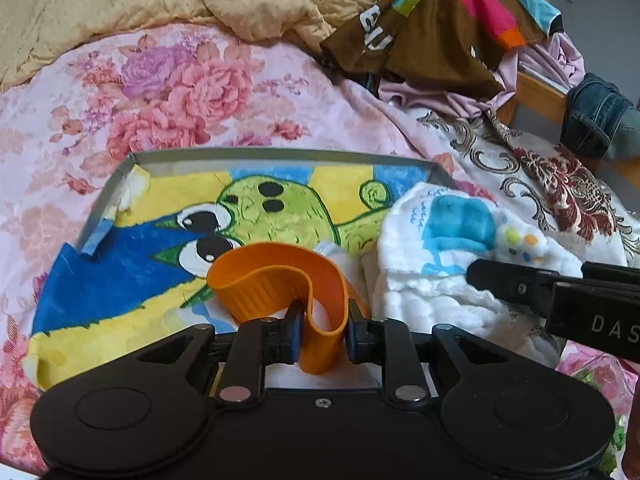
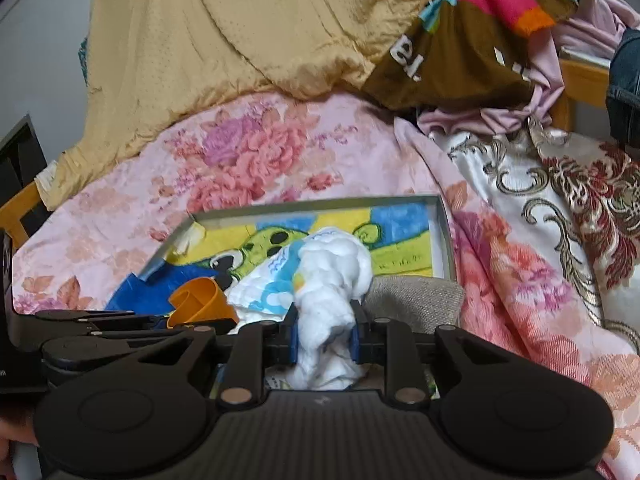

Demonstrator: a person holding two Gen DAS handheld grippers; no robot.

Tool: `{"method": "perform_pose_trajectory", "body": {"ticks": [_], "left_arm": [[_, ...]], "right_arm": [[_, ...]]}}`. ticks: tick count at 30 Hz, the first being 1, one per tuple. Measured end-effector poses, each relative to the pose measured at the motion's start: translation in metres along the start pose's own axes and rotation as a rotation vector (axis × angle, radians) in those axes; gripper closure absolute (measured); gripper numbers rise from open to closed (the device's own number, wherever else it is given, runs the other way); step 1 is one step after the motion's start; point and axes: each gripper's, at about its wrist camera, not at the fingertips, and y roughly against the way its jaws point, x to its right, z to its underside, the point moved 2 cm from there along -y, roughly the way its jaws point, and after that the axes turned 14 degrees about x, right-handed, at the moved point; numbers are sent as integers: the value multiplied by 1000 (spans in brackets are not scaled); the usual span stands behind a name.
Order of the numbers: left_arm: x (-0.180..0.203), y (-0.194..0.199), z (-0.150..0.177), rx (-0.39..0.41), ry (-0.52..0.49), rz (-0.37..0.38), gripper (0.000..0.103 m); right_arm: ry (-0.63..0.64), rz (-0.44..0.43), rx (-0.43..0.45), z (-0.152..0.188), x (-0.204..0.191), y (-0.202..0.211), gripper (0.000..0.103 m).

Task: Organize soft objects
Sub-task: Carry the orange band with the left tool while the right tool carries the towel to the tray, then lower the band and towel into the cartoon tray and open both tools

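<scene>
Soft orange band [image 1: 280,280], curled in a loop, is clamped between the pads of the left gripper [image 1: 320,336] above the grey tray [image 1: 280,156] on the flowered bedcover [image 1: 180,88]. Beside it the right gripper [image 2: 324,344] is pinching a white printed cloth [image 2: 332,272] over the same tray.

I see an orange strip [image 1: 280,280] at six o'clock, a white cloth [image 1: 440,280] with blue print at three, a yellow-blue-green cartoon towel [image 1: 280,200], and a pink floral bedspread [image 1: 180,92].
</scene>
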Motion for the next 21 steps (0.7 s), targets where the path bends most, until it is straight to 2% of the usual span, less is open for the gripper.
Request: {"method": "perform_pose_trajectory", "body": {"ticks": [4, 12, 15, 17, 21], "left_arm": [[2, 0, 2, 2, -6, -2, 78], [-6, 13, 0, 36, 67, -11, 71], [-8, 23, -4, 61, 62, -13, 63], [-10, 30, -7, 78, 54, -22, 54], [-14, 47, -13, 113, 46, -50, 42]], "right_arm": [[-7, 2, -3, 2, 1, -1, 70], [1, 6, 23, 0, 1, 2, 58], [0, 7, 46, -3, 0, 6, 51], [6, 6, 60, -6, -1, 9, 47], [18, 6, 88, -12, -3, 17, 41]]}}
